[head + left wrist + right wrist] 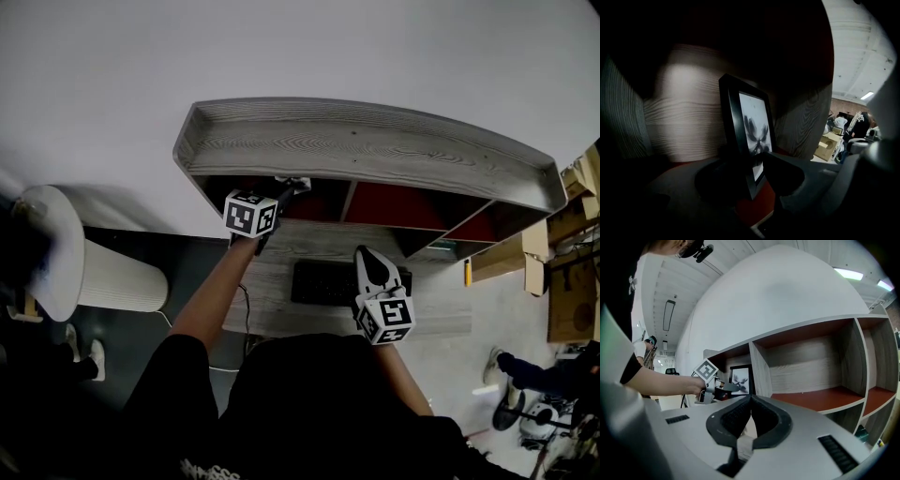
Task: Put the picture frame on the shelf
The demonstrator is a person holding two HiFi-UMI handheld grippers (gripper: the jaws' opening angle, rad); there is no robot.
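White wall backs a wood-grain shelf (375,150) with red compartment floors, mounted over a desk (272,314). At far left of the head view a white ribbed cylinder (117,277) stands on the dark floor. Next comes the person's left arm, reaching into the leftmost compartment with the left gripper (294,186). The picture frame (749,129), black-edged with a grey flower print, stands upright on that compartment's red floor, in front of the wood back panel and just left of the divider. It sits between the left gripper's jaws, which stand partly apart; its lower edge is in the gap and the pads do not look pressed on it. Further right, a dark keyboard (323,281) lies on the desk, and the right gripper (368,253) hangs above it, well apart from the frame, jaws closed together with nothing between them. At far right, cardboard boxes (572,309) stand on the floor.
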